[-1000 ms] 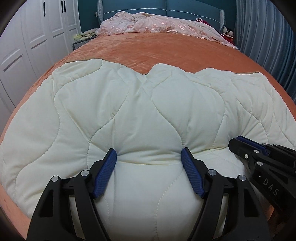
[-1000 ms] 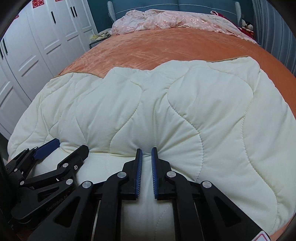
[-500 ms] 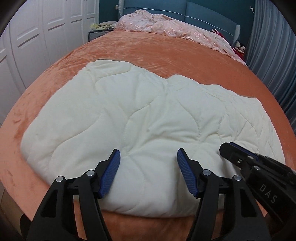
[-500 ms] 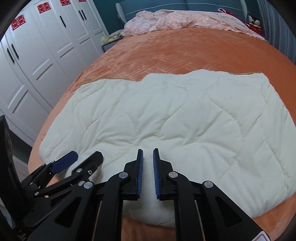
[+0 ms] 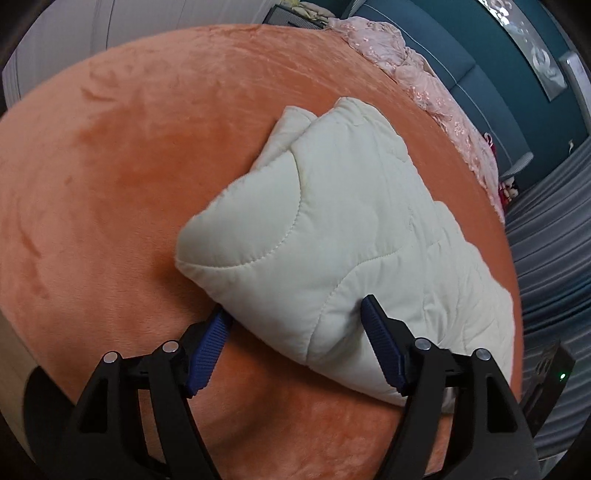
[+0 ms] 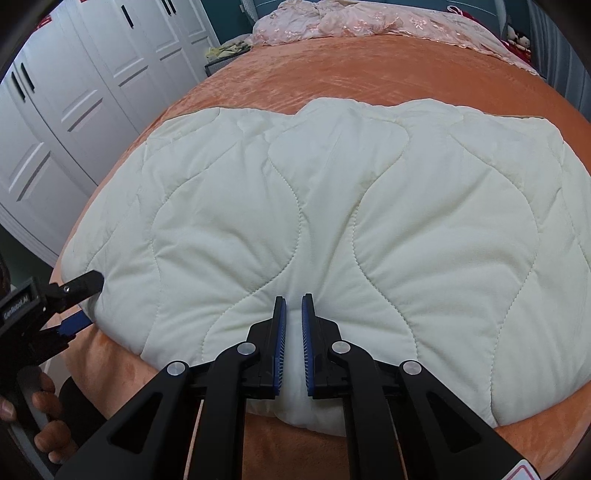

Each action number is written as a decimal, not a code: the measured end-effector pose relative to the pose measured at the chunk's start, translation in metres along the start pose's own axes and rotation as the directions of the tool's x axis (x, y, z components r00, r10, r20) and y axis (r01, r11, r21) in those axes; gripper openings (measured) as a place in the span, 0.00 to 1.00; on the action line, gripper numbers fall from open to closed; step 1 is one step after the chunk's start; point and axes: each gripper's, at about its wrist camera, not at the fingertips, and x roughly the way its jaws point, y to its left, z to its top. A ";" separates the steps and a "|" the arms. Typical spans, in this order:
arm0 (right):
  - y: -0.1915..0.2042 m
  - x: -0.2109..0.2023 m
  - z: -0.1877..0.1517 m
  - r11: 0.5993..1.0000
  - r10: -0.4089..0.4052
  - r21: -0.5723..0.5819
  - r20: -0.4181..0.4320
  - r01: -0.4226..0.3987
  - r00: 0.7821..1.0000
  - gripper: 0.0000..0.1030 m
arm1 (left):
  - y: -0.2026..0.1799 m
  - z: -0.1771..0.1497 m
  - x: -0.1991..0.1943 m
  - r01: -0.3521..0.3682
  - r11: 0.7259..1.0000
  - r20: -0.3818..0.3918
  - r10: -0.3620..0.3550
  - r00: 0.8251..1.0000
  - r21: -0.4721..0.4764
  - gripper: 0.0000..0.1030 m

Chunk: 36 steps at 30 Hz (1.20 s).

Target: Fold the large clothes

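Observation:
A cream quilted comforter [image 6: 332,206] lies folded on the orange bed [image 6: 369,74]. It also shows in the left wrist view [image 5: 351,236]. My right gripper [image 6: 293,306] is shut on the comforter's near edge, with fabric pinched between the blue pads. My left gripper [image 5: 295,325] is open and straddles the comforter's left corner, one finger under the edge and one on top. The left gripper also shows at the left of the right wrist view [image 6: 83,302], at that corner.
A pink blanket [image 6: 369,18] lies bunched at the head of the bed by the teal headboard [image 5: 461,66]. White wardrobe doors [image 6: 74,92] stand along the left. Grey curtains [image 5: 546,258] hang on the right. The bed's near edge runs just below the grippers.
My left gripper swung out to the comforter's left corner and now points along its edge, still open. My right gripper moved closer, still shut.

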 end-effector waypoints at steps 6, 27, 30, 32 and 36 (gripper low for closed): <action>-0.001 -0.002 -0.001 1.000 -0.018 -0.013 -0.005 0.018 1.000 0.06 | -0.022 0.000 -0.015 0.064 0.997 0.051 -0.067 0.996 0.049 0.26; 0.002 -0.015 -0.013 0.997 0.069 0.029 -0.047 -0.068 0.996 0.06 | -0.120 -0.032 -0.100 0.108 0.938 0.178 -0.174 0.968 0.329 0.15; 0.002 -0.013 -0.008 0.997 0.077 0.026 -0.047 -0.076 0.996 0.05 | -0.095 -0.009 -0.083 0.065 0.971 0.157 -0.103 0.982 0.228 0.21; -0.001 -0.014 -0.004 0.995 0.090 0.036 -0.046 -0.088 0.995 0.05 | -0.077 0.001 -0.073 0.069 0.983 0.129 -0.091 0.987 0.168 0.32; -0.002 -0.018 -0.001 0.994 0.097 0.045 -0.044 -0.095 0.994 0.05 | -0.030 -0.003 -0.058 0.064 0.998 0.065 -0.062 0.996 -0.028 0.48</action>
